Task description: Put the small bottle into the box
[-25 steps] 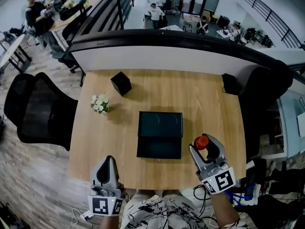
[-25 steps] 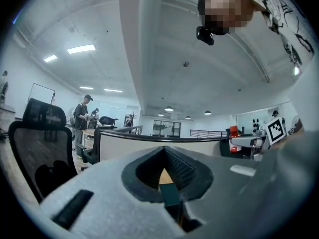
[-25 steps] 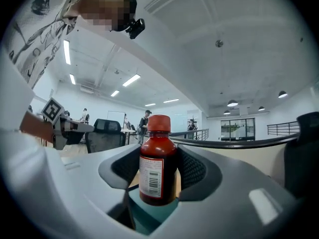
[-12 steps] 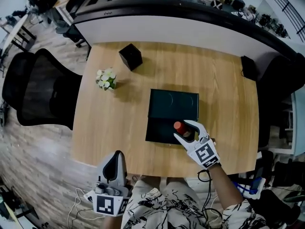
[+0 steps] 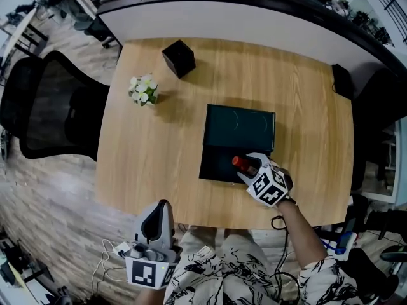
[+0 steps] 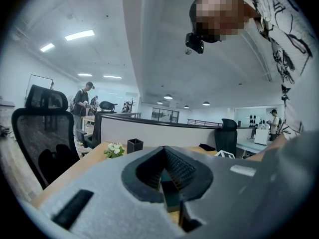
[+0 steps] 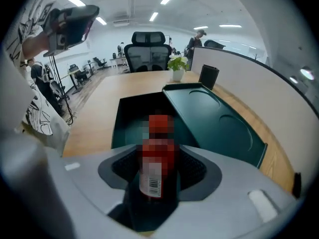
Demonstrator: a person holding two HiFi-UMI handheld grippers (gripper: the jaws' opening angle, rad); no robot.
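The dark green box (image 5: 216,164) lies open in the middle of the wooden table, its lid (image 5: 240,127) folded flat on the far side. My right gripper (image 5: 249,165) hovers over the box's near right corner, shut on a small bottle (image 5: 238,162) with a red cap. In the right gripper view the bottle (image 7: 158,143) stands up between the pads, with the box's hollow (image 7: 132,121) right behind it. My left gripper (image 5: 159,207) hangs off the table's near edge, shut and holding nothing; its jaws (image 6: 163,151) point across the table at the box.
A black square pot (image 5: 179,58) and a small white flower plant (image 5: 144,89) stand at the table's far left. A black object (image 5: 342,81) sits at the far right edge. A black office chair (image 5: 48,113) is left of the table, and a partition wall (image 5: 241,11) runs behind it.
My right gripper has carried the bottle from the table's near right corner leftward and forward to above the open box. The left gripper has stayed below the table's near edge.
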